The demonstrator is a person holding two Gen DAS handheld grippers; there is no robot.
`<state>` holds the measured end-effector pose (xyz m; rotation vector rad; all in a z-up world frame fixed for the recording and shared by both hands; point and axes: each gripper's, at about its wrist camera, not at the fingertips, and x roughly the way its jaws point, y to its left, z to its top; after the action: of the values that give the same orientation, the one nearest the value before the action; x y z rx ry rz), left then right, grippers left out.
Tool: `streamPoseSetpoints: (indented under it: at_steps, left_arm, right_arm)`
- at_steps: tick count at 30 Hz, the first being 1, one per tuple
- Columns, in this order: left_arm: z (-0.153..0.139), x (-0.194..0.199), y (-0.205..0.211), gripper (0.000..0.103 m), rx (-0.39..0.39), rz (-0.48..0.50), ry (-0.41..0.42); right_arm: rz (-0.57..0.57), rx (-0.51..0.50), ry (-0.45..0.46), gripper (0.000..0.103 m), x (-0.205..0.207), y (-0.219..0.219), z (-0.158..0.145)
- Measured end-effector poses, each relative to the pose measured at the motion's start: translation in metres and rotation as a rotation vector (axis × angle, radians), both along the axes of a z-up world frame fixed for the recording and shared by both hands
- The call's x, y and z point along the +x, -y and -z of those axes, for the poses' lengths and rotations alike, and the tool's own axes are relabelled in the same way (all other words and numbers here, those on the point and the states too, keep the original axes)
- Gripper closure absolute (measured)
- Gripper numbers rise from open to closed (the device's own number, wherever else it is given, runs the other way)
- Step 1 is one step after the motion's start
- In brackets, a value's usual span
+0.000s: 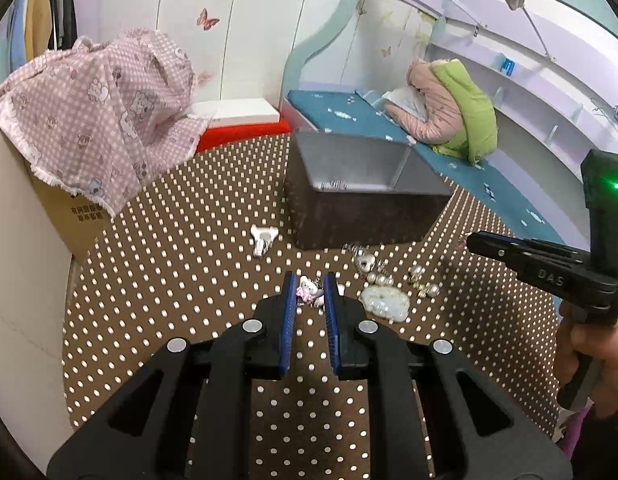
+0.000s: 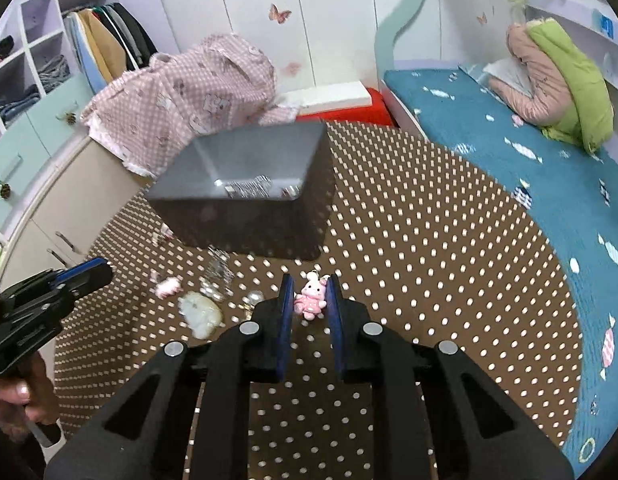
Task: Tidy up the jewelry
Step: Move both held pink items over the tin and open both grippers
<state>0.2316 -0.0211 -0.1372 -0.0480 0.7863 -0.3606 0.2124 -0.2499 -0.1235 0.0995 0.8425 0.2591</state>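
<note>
Up close, the right claw is clamped narrowly on a pink bunny charm, pinched between its blue pads above the dotted brown surface. Ahead and slightly left of it sits the dark storage box, open, with small shiny pieces inside. The left claw is likewise nearly closed on a small white-and-pink charm. Just right of that claw lie a pale jade pendant and pearl earrings; a white hair clip lies ahead to its left.
</note>
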Motion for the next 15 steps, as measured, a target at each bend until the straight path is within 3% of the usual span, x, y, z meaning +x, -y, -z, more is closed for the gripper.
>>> streamPoseSetpoints:
  at_steps: [10, 15]
  left_arm:
    - [-0.073, 0.015, 0.002, 0.089, 0.004, 0.014, 0.156]
    - [-0.109, 0.037, 0.012, 0.089, -0.007, 0.034, 0.211]
  right_arm:
    - [-0.081, 0.008, 0.191, 0.088, 0.004, -0.019, -0.086]
    - [-0.100, -0.005, 0.230, 0.088, 0.024, -0.028, -0.108]
